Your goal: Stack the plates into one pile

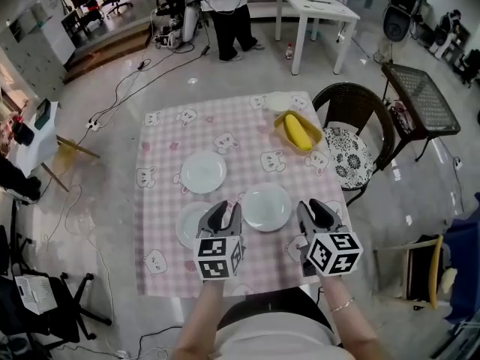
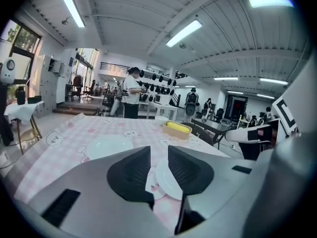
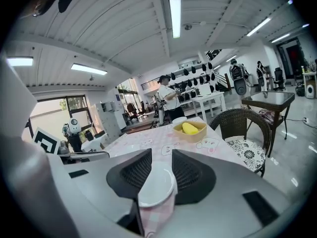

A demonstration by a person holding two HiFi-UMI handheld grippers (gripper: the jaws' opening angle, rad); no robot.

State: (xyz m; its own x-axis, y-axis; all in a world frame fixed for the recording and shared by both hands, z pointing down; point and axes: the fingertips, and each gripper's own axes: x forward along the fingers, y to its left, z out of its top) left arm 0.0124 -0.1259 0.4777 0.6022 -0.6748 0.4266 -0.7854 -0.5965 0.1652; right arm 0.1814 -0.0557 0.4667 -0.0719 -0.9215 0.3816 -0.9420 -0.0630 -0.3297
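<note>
Three white plates lie apart on the pink checked tablecloth [image 1: 161, 163]: a far one [image 1: 203, 172], a near middle one [image 1: 266, 206] and a near-left one [image 1: 187, 225], partly hidden under my left gripper [image 1: 225, 213]. That gripper hovers between the two near plates, open and holding nothing; the far plate [image 2: 106, 147] and part of a nearer plate [image 2: 167, 180] lie ahead of its jaws. My right gripper [image 1: 315, 210] hangs just right of the middle plate, open and holding nothing, with that plate [image 3: 156, 187] showing through its gap.
A yellow dish holding a banana [image 1: 298, 131] and a small white bowl [image 1: 279, 102] sit at the table's far right. A wicker chair [image 1: 358, 137] stands by the right edge. A person [image 1: 229, 13] stands beyond the table, among desks and cables.
</note>
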